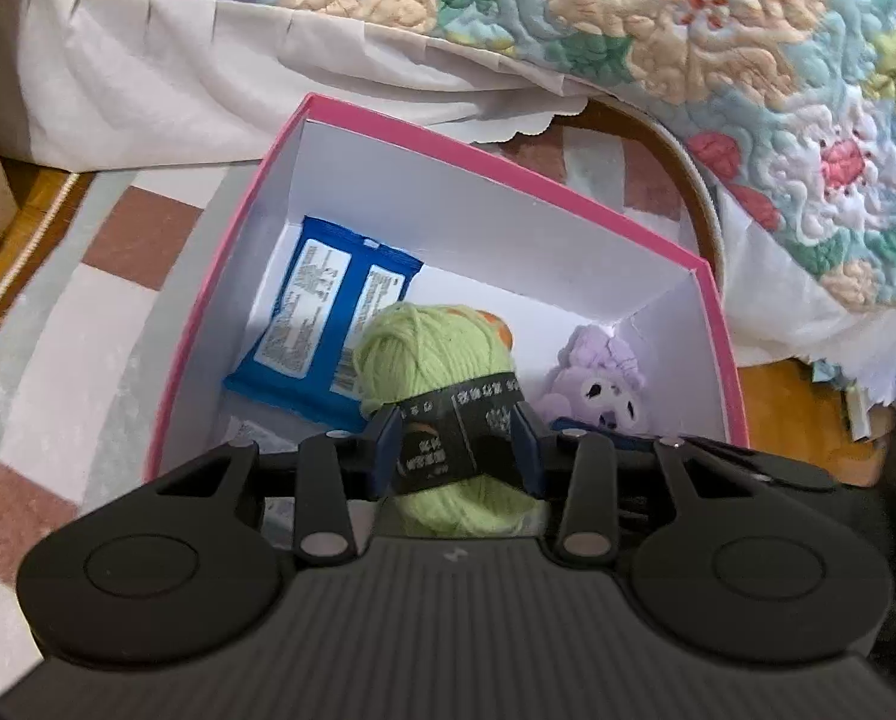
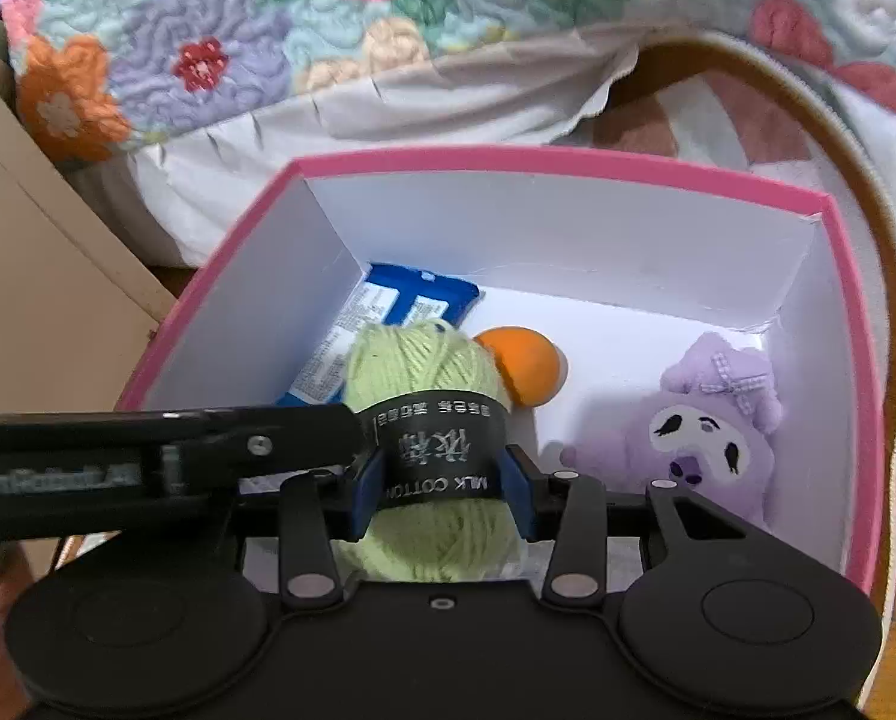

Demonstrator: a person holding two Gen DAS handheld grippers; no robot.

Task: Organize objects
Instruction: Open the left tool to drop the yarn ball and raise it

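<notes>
A ball of light green yarn (image 1: 430,342) with a black paper band hangs over the pink box (image 1: 496,165). My left gripper (image 1: 457,447) is shut on it, its blue pads pressing the band from both sides. My right gripper (image 2: 442,492) is shut on the same yarn (image 2: 424,369) across the band. In the right wrist view the left gripper's black finger (image 2: 208,444) reaches in from the left and ends at the yarn. Inside the box (image 2: 568,159) lie a blue wipes packet (image 1: 322,312), an orange ball (image 2: 523,369) and a purple plush toy (image 2: 706,426).
A floral quilt (image 1: 688,30) and white bed skirt (image 1: 178,96) hang just behind the box. The box stands on a checkered rug (image 1: 118,240) over a wood floor (image 1: 790,384). A beige panel (image 2: 34,264) stands to the left.
</notes>
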